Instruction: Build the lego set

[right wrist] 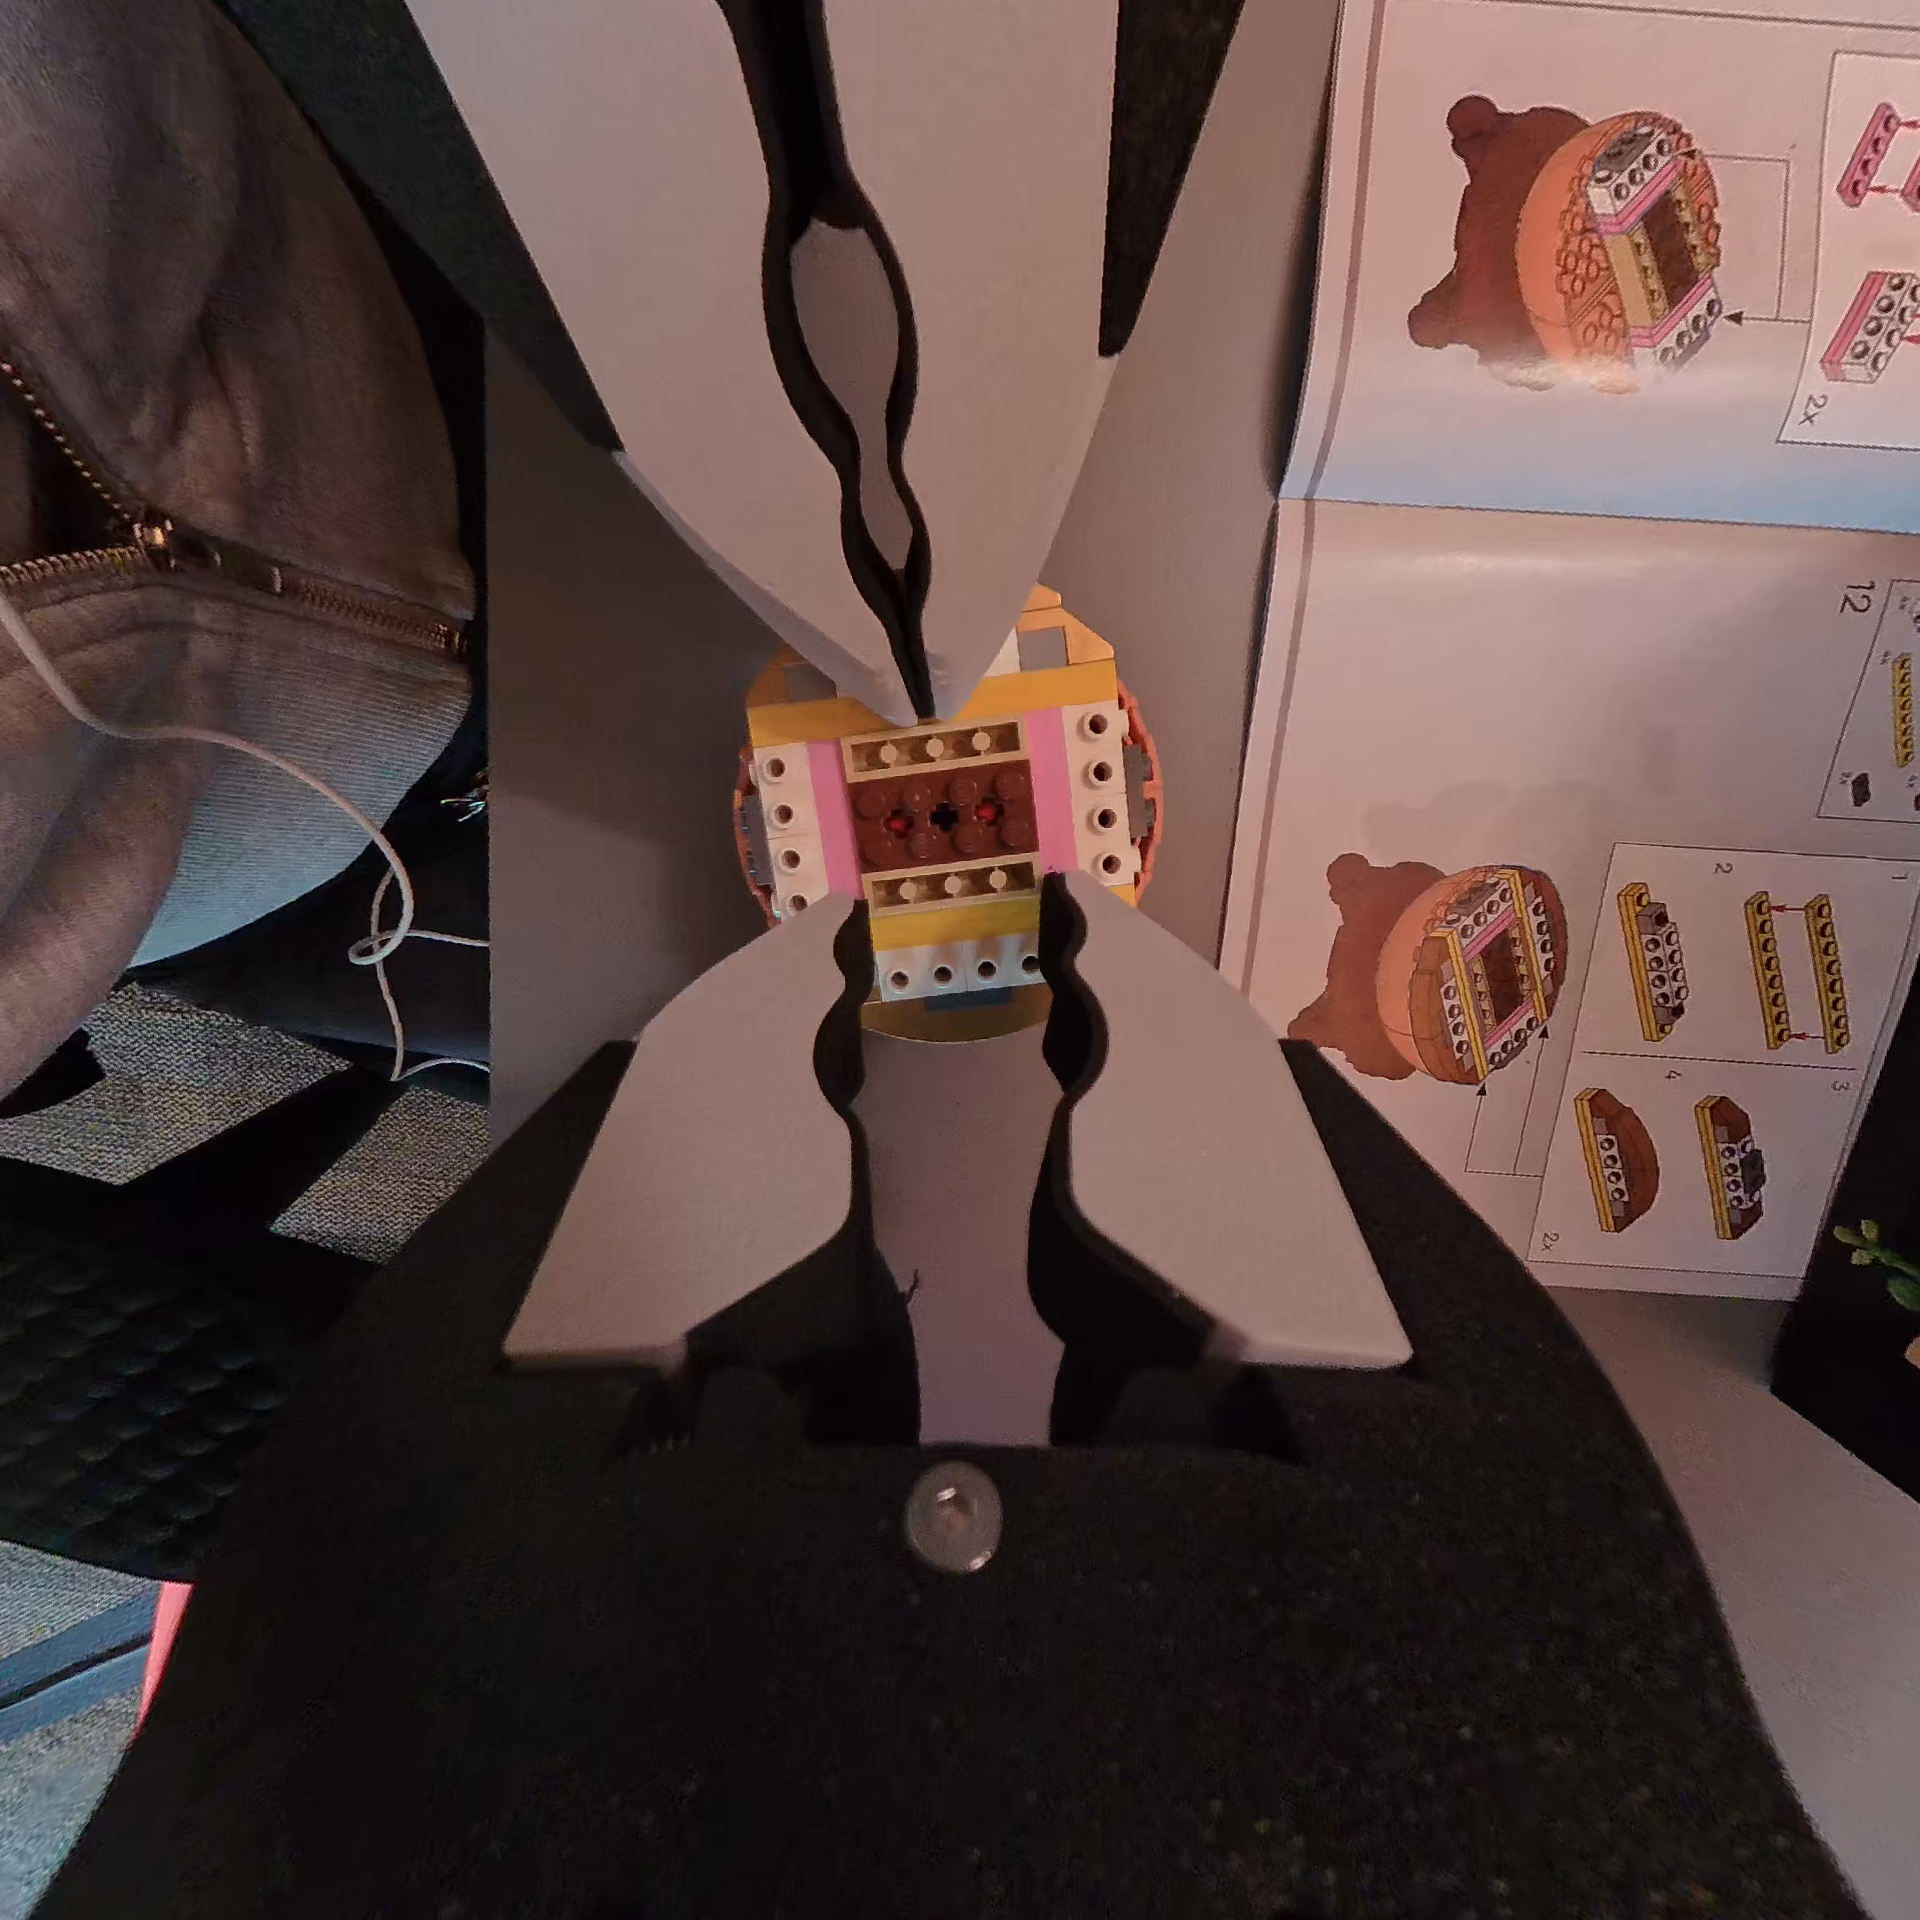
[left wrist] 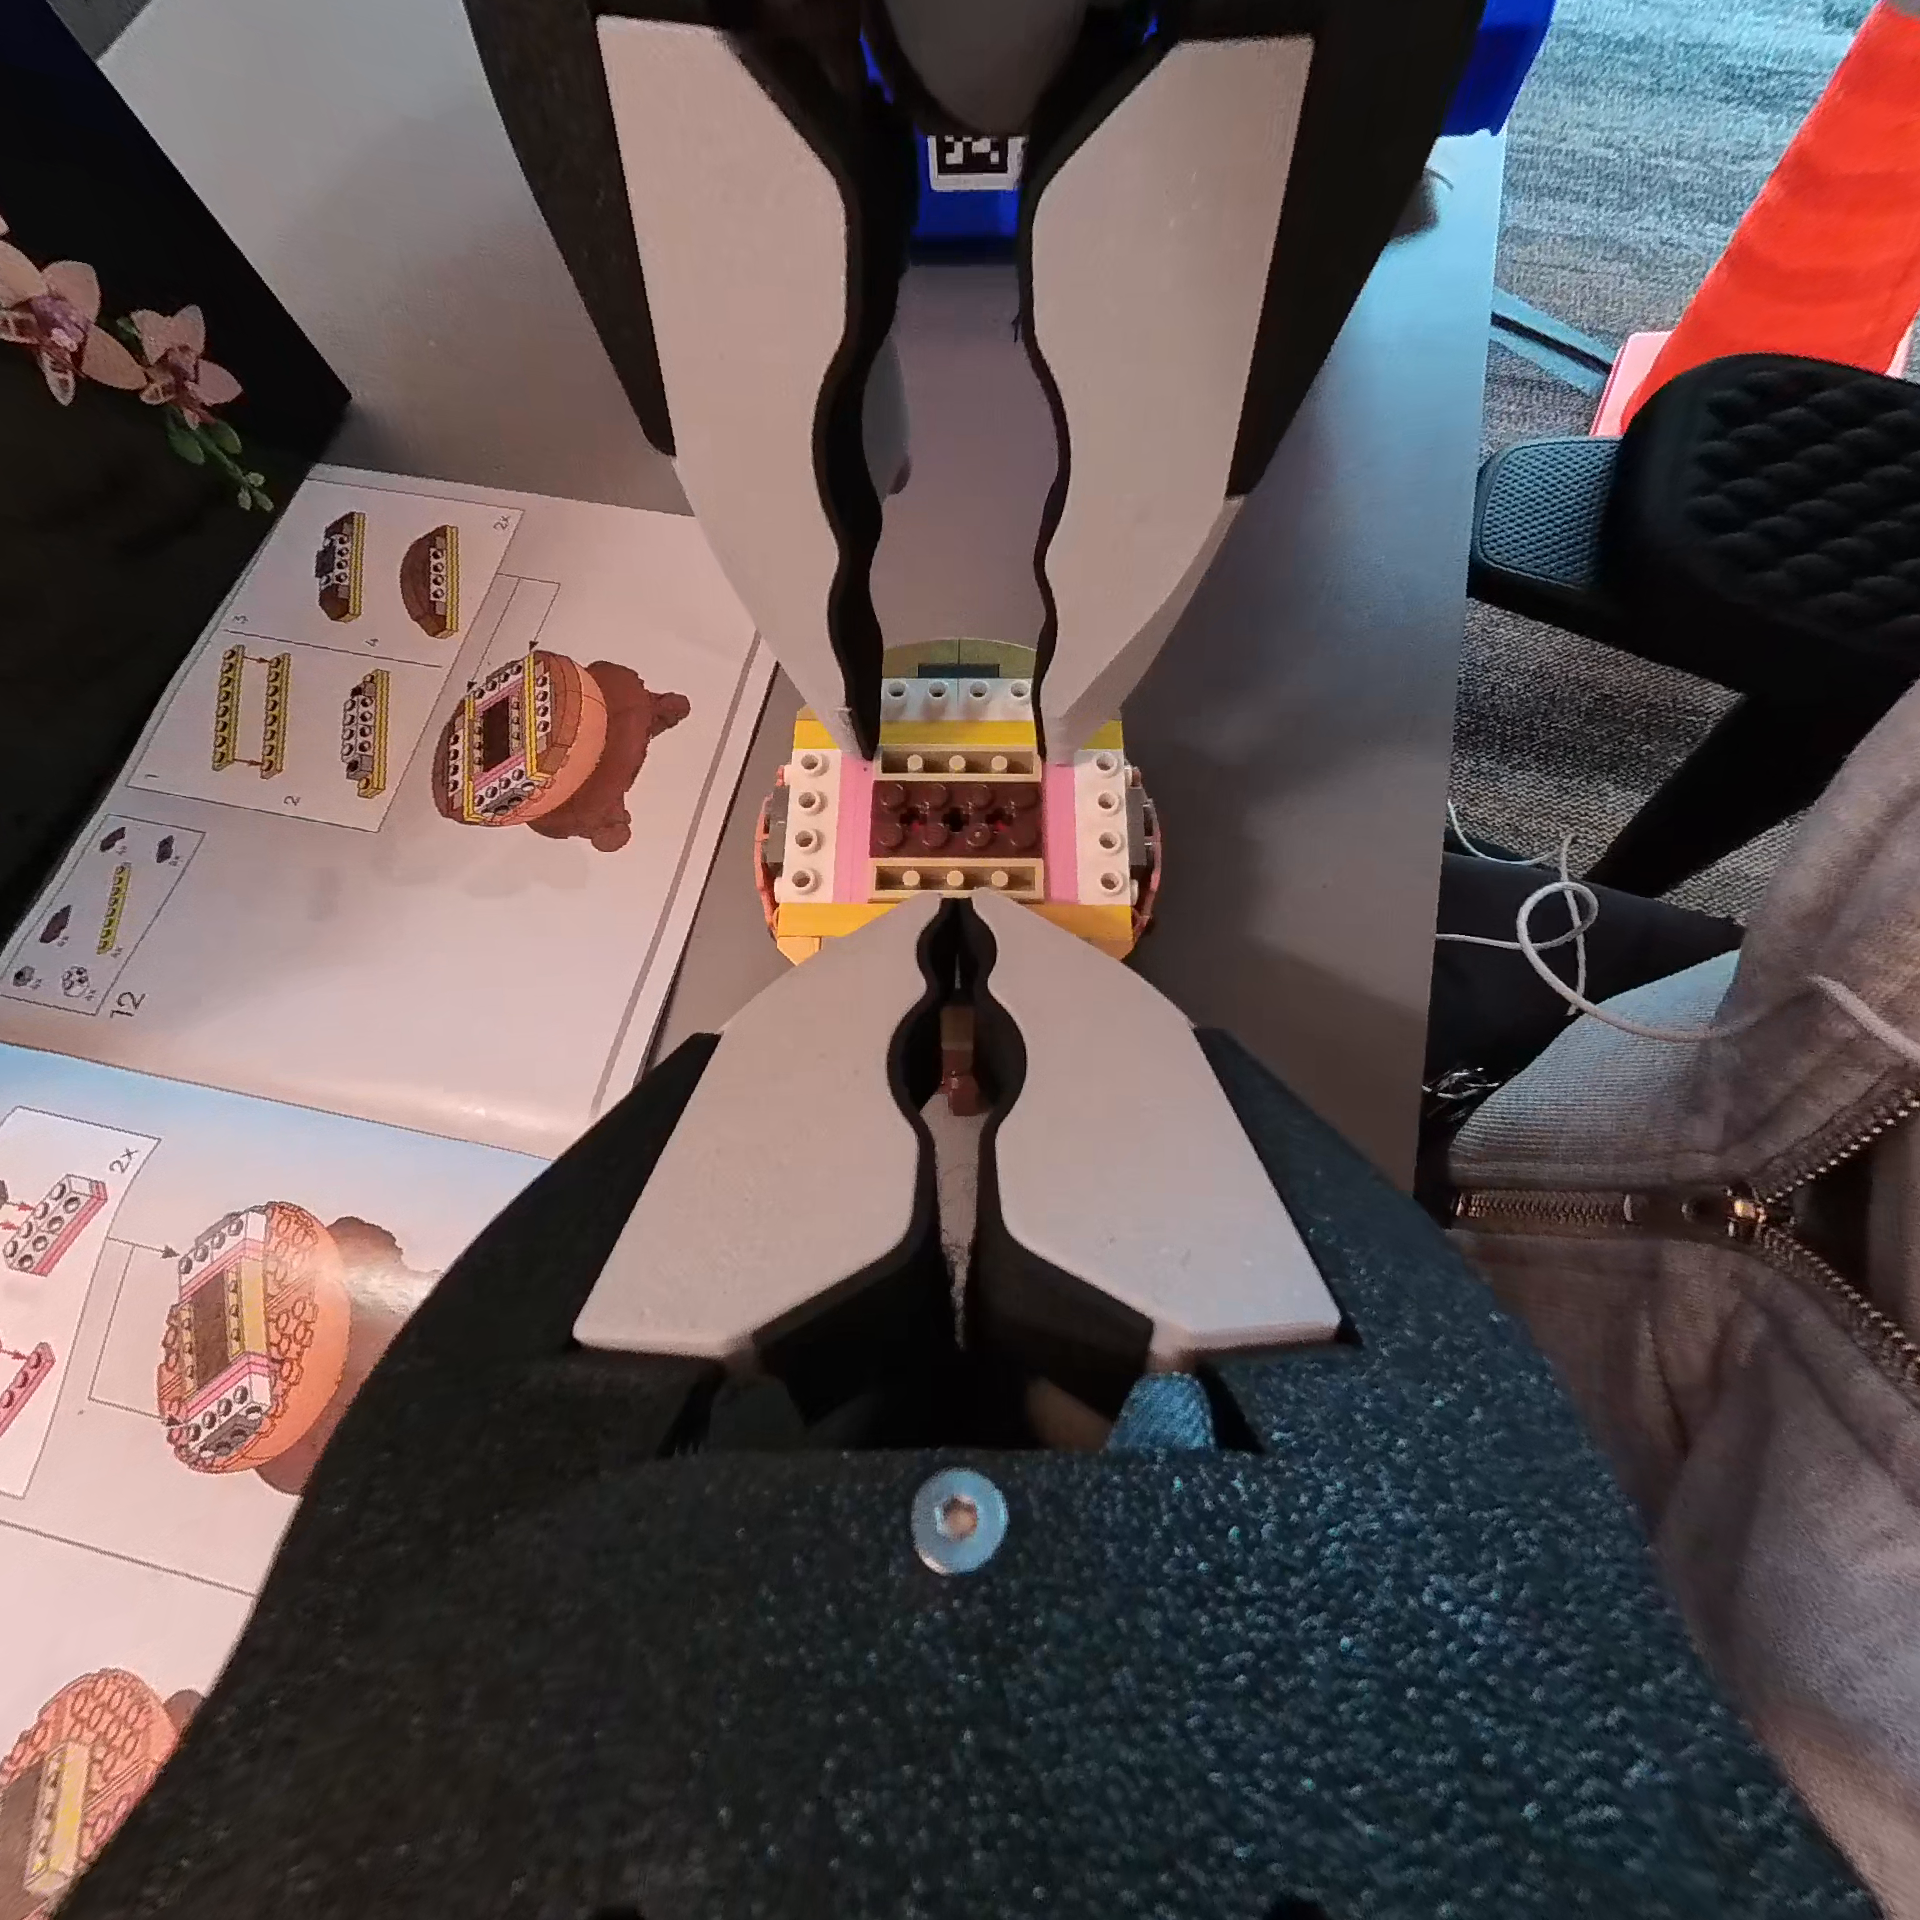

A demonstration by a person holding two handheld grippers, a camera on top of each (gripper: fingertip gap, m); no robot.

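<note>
Left wrist view: our left gripper (left wrist: 954,906) enters from the bottom of the frame, its fingers pressed together at the near yellow edge of the round lego model (left wrist: 956,821), which sits at frame centre on the grey table (left wrist: 1299,727). A small brown piece (left wrist: 958,1070) shows in the gap farther back between the fingers; we cannot tell whether it is gripped. From the top of the frame our right gripper (left wrist: 954,727) reaches in, fingers spread to either side of the white studded row at the model's far edge. The open instruction booklet (left wrist: 416,831) lies at left, a dark flower-printed box (left wrist: 135,395) at upper left, a black chair (left wrist: 1714,540) and carpet at right.

Right wrist view: the right gripper (right wrist: 951,914) comes up from the bottom, spread, its tips flanking the model (right wrist: 943,821) at the white row (right wrist: 956,971). The left gripper (right wrist: 920,712) descends from the top, tips closed at the opposite yellow rim. The booklet (right wrist: 1558,831) fills the right side; a person's grey zipped jacket (right wrist: 208,468) is at upper left.

We judge the model light, rigid and smooth-sided, liable to slide on the bare table and to shed bricks if twisted; the flat outer walls offer the safest hold, with pressing done straight down.
</note>
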